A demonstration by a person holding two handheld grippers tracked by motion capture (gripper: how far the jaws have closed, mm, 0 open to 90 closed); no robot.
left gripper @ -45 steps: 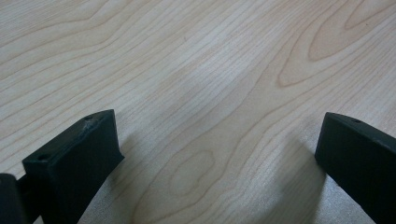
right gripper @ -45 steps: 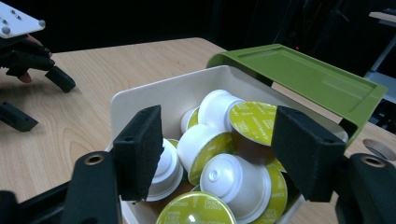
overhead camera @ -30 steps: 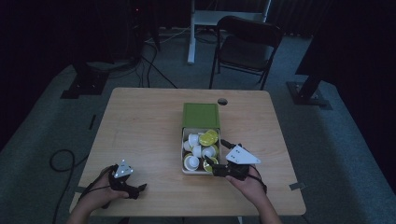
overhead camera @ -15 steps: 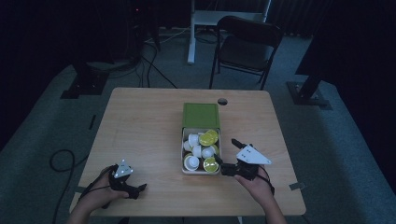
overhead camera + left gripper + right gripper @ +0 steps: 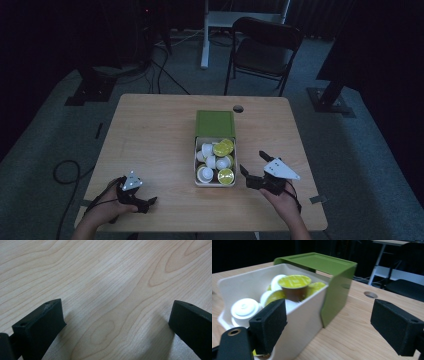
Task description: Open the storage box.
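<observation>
R hand-held gripper sits w/ jaws wide just beside the capsule box at desk centre; L hand-held gripper wide, idle; approach slow, pinch one capsule by rim.

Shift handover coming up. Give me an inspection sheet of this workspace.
Surface: wooden table, bare apart from the box; round hole near far edge.
Job's things: white box with green lid slid back, holding yellow-topped and white capsules.
Clutter: nothing seen.
Grippers: left gripper open over bare wood; right gripper open beside the box.
Cables: black cable on floor.
Surroundings: chair, carpet, dark room.
</observation>
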